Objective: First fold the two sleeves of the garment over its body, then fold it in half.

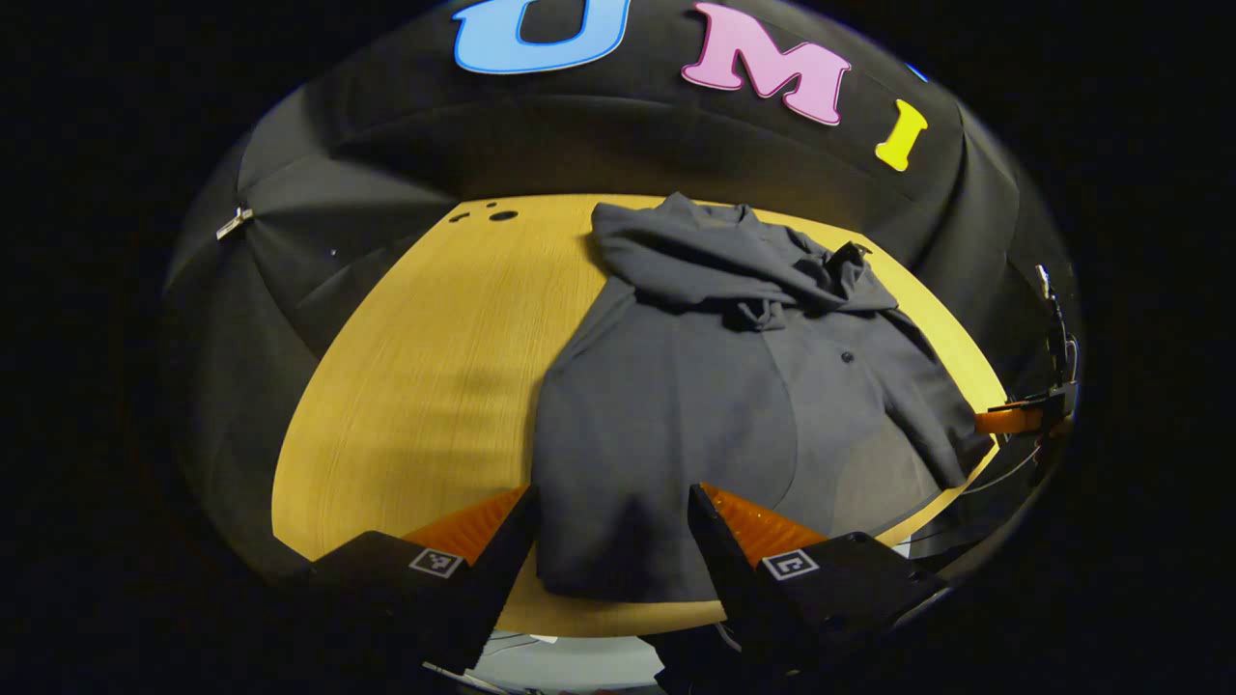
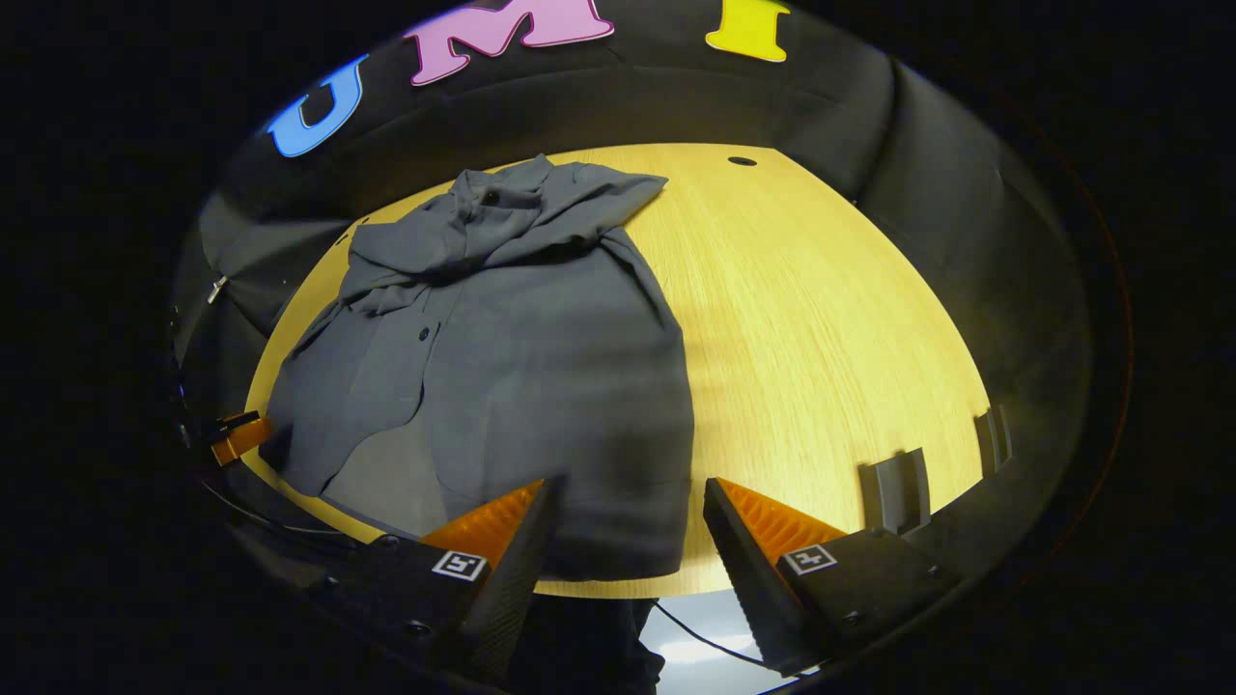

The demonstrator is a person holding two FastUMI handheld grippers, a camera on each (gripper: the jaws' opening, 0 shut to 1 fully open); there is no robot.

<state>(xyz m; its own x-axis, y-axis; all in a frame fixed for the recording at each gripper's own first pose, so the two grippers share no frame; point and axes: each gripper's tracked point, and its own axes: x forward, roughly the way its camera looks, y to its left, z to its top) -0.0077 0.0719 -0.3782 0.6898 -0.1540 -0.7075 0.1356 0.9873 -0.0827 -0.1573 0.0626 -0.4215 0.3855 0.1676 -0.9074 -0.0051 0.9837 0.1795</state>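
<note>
Two grippers in my hands, both above the near edge of the table; one garment laid out before them.

Item, garment (image 1: 715,405): grey, buttoned, lying flat on the wooden table (image 1: 435,367), hem toward me, collar end toward the booth wall; one sleeve (image 1: 715,261) already folded across the upper body, bunched and creased there; the other sleeve (image 1: 927,405) lying out flat along the garment's side, its cuff near the table edge; in the right gripper view the same garment (image 2: 541,367) sits left of centre, with bare tabletop (image 2: 830,328) to its right.

Item, my left gripper (image 1: 610,541): fingers spread wide, nothing between them; it hangs over the hem; I cannot tell whether the tips touch the cloth.

Item, my right gripper (image 2: 630,536): likewise spread wide, holding nothing; the hem's corner lies in the gap between the fingers, the table edge just beyond; contact with the cloth I cannot tell.

Item, other gripper seen far off: in the left gripper view the right gripper (image 1: 1014,420) shows at the right rim of the table, just beside the flat sleeve's cuff; in the right gripper view the left gripper (image 2: 237,436) shows at the left rim, near the garment's lower corner.

Item, small dark holes (image 1: 492,212) in the tabletop at its far side; two grey clips (image 2: 898,492) on the near right edge.
</note>
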